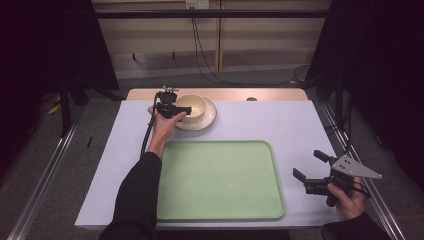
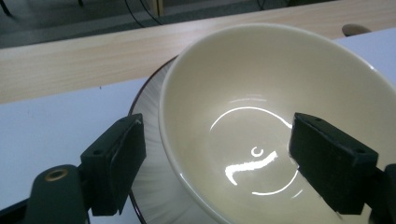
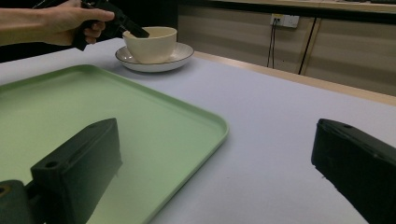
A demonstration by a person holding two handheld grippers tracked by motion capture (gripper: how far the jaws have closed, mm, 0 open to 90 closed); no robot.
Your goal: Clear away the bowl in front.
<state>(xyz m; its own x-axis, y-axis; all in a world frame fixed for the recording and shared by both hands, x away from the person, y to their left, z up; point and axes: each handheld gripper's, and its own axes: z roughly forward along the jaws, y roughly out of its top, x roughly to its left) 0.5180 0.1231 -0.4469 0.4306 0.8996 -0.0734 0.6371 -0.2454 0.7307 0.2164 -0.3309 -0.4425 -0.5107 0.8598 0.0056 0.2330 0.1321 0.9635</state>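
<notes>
Left gripper view: the bowl (image 2: pixel 280 121) rim is straddled by the left hand-held gripper (image 2: pixel 219 163), jaws apart, one inside, one outside above the plate (image 2: pixel 149 186). Bowl stands at the table's (image 1: pixel 300 125) far edge; right hand-held gripper (image 1: pixel 310 170), open, is well apart.

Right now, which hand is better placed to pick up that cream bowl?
Left. The left gripper straddles the bowl's rim, one jaw inside. The right gripper waits open beside the green tray.
</notes>
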